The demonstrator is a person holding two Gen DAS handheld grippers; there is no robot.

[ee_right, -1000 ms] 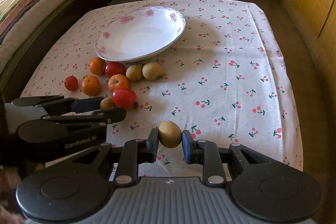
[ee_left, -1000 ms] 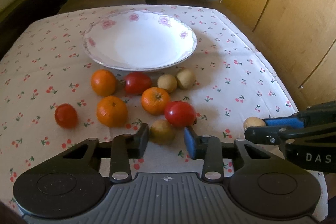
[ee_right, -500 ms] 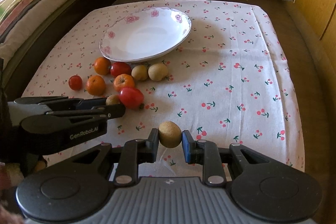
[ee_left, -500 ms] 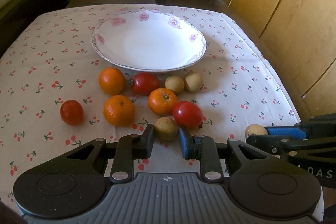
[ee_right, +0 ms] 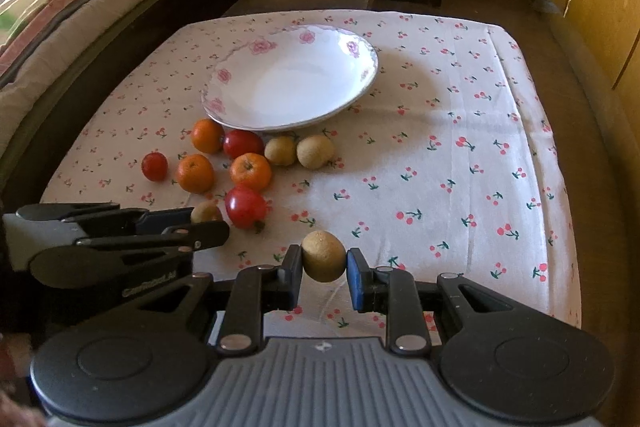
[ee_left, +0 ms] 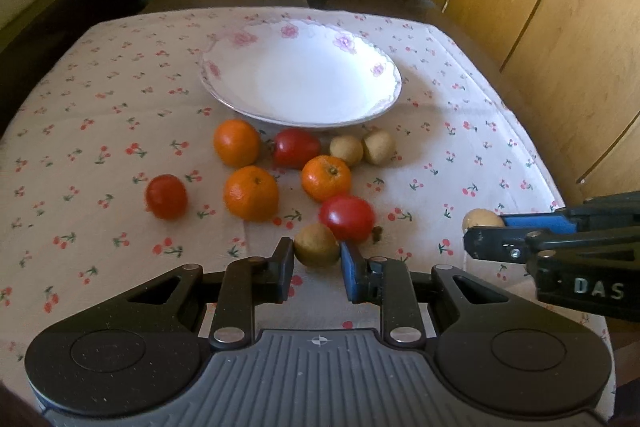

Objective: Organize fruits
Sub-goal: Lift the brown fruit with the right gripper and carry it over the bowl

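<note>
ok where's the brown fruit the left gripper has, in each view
Left wrist view: the brown fruit sits low in the centre, clamped by the left gripper, touching the red fruit behind it.
Right wrist view: the same fruit is at lower left, mostly hidden behind the left gripper's fingers.
Shared landmark: the white plate, beyond the fruit cluster in both.

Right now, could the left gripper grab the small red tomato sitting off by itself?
Probably not yet: the left gripper is shut on a brown fruit. The way to the lone tomato looks free over bare tablecloth once it lets go.
</note>
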